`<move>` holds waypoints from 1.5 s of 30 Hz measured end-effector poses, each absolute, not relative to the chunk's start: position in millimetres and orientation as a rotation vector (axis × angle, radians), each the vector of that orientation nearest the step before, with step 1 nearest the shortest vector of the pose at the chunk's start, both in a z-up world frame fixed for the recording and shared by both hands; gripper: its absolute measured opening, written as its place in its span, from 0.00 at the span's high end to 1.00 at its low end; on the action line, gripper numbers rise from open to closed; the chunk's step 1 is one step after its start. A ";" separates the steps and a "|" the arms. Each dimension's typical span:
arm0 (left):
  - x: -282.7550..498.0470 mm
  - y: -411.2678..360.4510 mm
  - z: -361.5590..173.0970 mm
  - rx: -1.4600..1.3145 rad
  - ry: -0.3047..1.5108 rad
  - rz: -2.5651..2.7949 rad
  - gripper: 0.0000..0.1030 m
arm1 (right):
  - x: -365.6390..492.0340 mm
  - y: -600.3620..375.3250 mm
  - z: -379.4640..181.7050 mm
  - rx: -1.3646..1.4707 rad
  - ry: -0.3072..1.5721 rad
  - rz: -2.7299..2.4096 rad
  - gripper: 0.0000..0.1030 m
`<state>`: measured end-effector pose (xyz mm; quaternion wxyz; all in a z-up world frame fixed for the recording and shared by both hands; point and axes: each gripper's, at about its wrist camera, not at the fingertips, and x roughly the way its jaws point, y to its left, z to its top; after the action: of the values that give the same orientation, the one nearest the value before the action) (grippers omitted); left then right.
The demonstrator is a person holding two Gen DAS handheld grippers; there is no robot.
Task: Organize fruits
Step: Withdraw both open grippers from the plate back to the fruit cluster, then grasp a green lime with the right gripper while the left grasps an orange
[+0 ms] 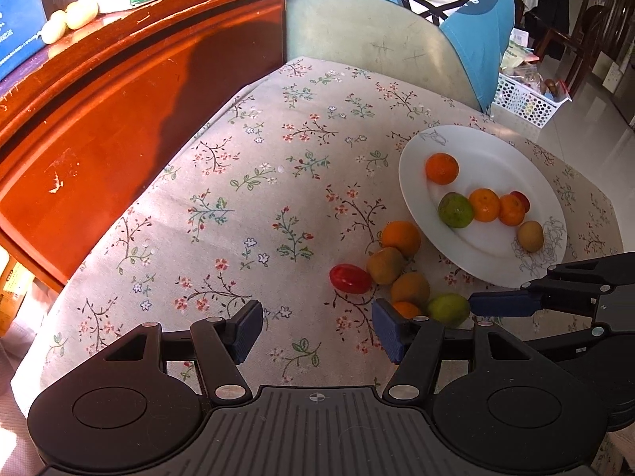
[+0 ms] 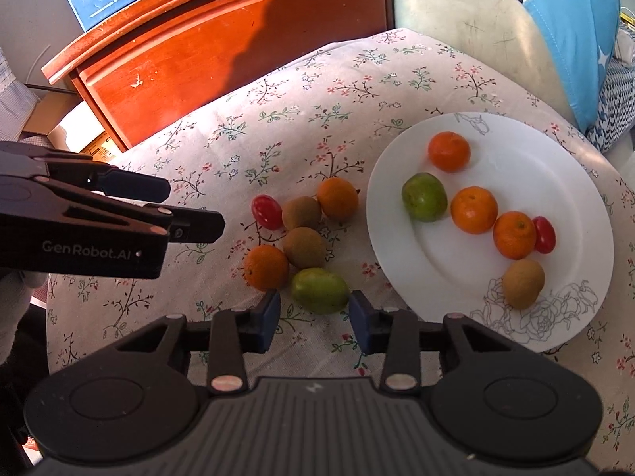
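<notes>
A white plate (image 2: pixel 587 214) on the floral cloth holds several fruits: oranges, a green fruit (image 2: pixel 424 196), a kiwi (image 2: pixel 523 283) and a red tomato (image 2: pixel 543 235). Left of the plate, loose fruit lies on the cloth: a red tomato (image 2: pixel 266 212), two kiwis, two oranges and a green fruit (image 2: pixel 320 290). My right gripper (image 2: pixel 313 319) is open, its fingers on either side of the near edge of that green fruit. My left gripper (image 1: pixel 317 329) is open and empty above the cloth, left of the loose fruit (image 1: pixel 448 308).
A red wooden cabinet (image 1: pixel 119 127) stands at the back left with boxes on top. A green cushion (image 1: pixel 357 27) and a blue cloth (image 1: pixel 468 20) lie behind the plate. A white basket (image 1: pixel 528 99) sits on the floor at the far right.
</notes>
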<state>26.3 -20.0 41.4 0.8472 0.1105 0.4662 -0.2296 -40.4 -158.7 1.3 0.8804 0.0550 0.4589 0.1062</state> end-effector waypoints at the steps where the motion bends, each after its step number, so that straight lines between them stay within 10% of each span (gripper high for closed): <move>1: 26.5 -19.9 40.6 0.236 0.985 -0.484 0.41 | -39.0 -158.4 -0.6 0.111 0.958 0.216 0.63; 27: 9.7 -53.0 12.3 0.255 1.036 -0.601 0.47 | -58.2 -177.4 -0.2 0.069 0.991 0.197 0.67; 45: 8.6 -57.4 10.1 0.239 0.994 -0.591 0.75 | -58.3 -182.9 1.2 0.100 0.987 0.183 0.67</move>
<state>8.6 -57.4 10.1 0.8308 0.1126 0.4684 -0.2786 -58.3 -182.9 1.2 0.8754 0.0481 0.4729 0.0876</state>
